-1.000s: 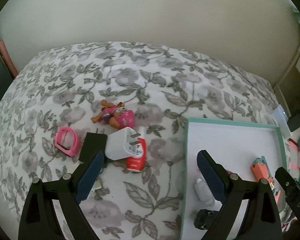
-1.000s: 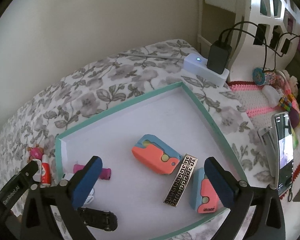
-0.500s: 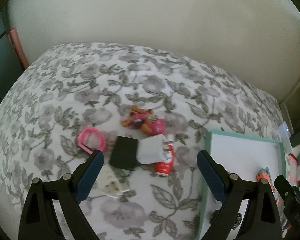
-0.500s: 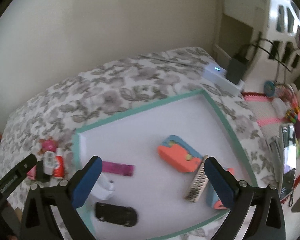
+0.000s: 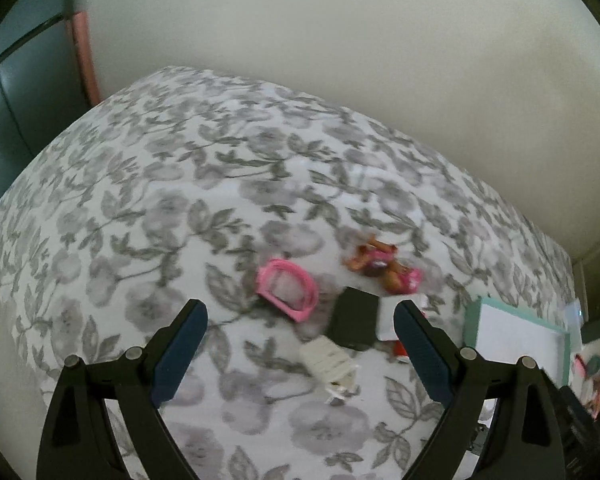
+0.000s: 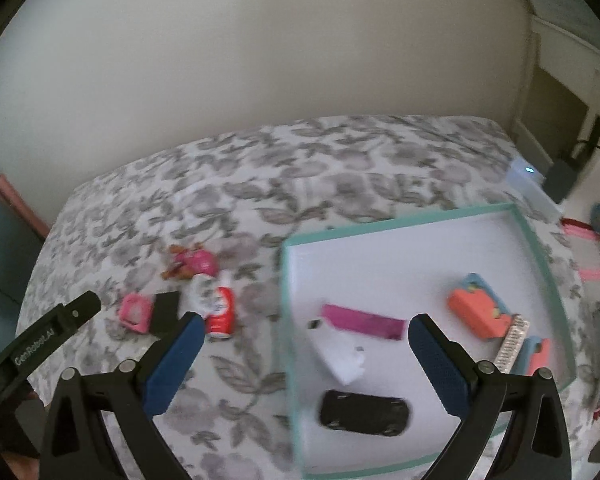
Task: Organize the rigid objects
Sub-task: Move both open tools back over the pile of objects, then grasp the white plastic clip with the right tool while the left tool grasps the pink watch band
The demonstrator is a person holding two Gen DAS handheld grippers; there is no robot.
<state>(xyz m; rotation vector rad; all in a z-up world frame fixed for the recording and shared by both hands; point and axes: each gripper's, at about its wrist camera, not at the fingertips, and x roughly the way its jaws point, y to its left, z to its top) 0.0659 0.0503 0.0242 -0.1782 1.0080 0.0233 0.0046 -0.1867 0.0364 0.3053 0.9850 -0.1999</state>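
While both tongs hang spread and empty, left tongs (image 5: 300, 340) frame pink ring (image 5: 287, 290), right tongs (image 6: 302, 354) over tray (image 6: 540, 240)

— What can't you make out?
— My finger (image 5: 420, 354) covers most of the white charger (image 5: 388, 316) and the red tube (image 5: 400, 347).
— And the tray (image 5: 470, 320)?
— Cut off behind my claw; everything's motion-blurred.

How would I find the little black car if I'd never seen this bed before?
Look for the white tray with the teal rim lying on the flowered bedspread. The black toy car sits in the tray's near corner, just below a white plug-like block. It is the only black thing in the tray; its neighbours there are white, magenta or orange.
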